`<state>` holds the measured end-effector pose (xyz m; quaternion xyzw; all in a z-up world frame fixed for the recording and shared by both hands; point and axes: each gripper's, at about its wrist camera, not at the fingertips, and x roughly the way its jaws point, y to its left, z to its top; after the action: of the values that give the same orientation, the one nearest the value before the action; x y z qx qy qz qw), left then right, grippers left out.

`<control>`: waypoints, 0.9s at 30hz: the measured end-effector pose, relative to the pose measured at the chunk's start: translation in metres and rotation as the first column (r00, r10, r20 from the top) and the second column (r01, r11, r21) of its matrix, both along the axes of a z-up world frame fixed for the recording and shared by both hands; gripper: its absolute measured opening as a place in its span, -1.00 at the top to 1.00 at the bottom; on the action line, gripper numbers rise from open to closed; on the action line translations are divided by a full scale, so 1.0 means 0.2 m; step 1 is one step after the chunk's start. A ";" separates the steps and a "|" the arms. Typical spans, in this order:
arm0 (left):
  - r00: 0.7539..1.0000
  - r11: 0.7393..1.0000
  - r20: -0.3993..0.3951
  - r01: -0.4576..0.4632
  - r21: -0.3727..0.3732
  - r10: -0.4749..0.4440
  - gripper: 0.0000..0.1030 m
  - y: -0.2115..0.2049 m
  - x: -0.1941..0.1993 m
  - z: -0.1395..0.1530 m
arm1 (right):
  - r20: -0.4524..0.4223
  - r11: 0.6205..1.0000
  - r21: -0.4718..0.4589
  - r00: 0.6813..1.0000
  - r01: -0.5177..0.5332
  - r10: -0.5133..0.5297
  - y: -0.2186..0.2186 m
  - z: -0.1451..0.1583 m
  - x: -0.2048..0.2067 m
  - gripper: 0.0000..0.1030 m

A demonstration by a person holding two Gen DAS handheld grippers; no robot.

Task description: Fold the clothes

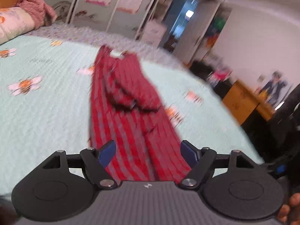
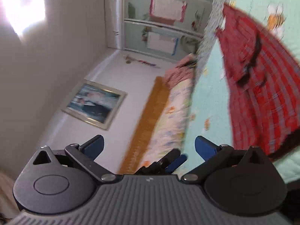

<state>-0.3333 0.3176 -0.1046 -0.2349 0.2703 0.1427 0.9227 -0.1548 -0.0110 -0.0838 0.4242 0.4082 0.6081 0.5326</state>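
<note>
Broadly, by size:
Bed (image 1: pixel 46 112): covered by a pale mint quilt printed with bee and flower motifs; it fills most of the left wrist view and is seen turned on its side along the right of the right wrist view.
Wardrobe (image 1: pixel 116 5): pale doors with pink-edged pictures are seen beyond the bed's far edge.
Red garment (image 1: pixel 131 112): a red striped or checked piece of clothing is laid lengthwise on the quilt, folded into a long narrow shape, with a white label at its far end; the picture is blurred, so the kind of garment cannot be told.
Pillow (image 1: pixel 13 22): rolled patterned bedding is seen at the head of the bed, with a pink knitted blanket (image 1: pixel 35 7) on it.
Left hand-held gripper (image 1: pixel 148 151): its blue fingers are held apart above the garment's near end, nothing clamped between them.
Right hand-held gripper (image 2: pixel 149 146): its fingers are spread wide and empty, beside the garment and apart from it.
</note>
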 end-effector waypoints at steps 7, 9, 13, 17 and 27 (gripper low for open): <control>0.994 0.986 -0.095 -0.065 -0.153 0.051 -0.53 0.00 -0.07 -0.14 | -0.045 0.993 -0.120 0.999 0.004 -0.009 -0.08 -0.11 -0.04 -0.99; 0.994 0.989 -0.101 -0.061 -0.131 0.048 -0.53 -0.03 -0.10 -0.14 | -0.068 0.991 -0.131 0.998 -0.012 0.003 -0.08 -0.14 -0.04 -0.99; 0.994 0.992 -0.099 -0.055 -0.111 0.044 -0.53 -0.06 -0.11 -0.12 | -0.035 0.985 -0.171 0.999 -0.026 0.021 -0.09 -0.12 -0.04 -0.99; 0.994 0.995 -0.105 -0.029 -0.095 0.019 -0.53 -0.11 -0.10 -0.11 | -0.048 0.972 -0.232 0.998 -0.039 0.028 -0.04 -0.12 -0.03 -0.99; 0.983 0.999 -0.183 -0.013 -0.037 0.006 -0.53 -0.15 -0.01 -0.16 | -0.075 0.964 -0.265 0.997 -0.013 -0.008 -0.04 -0.21 0.02 -0.99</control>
<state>-0.3354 0.2877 -0.1363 -0.2395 0.3554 0.1629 0.8887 -0.1504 -0.0183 -0.1263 0.3712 0.5064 0.5322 0.5679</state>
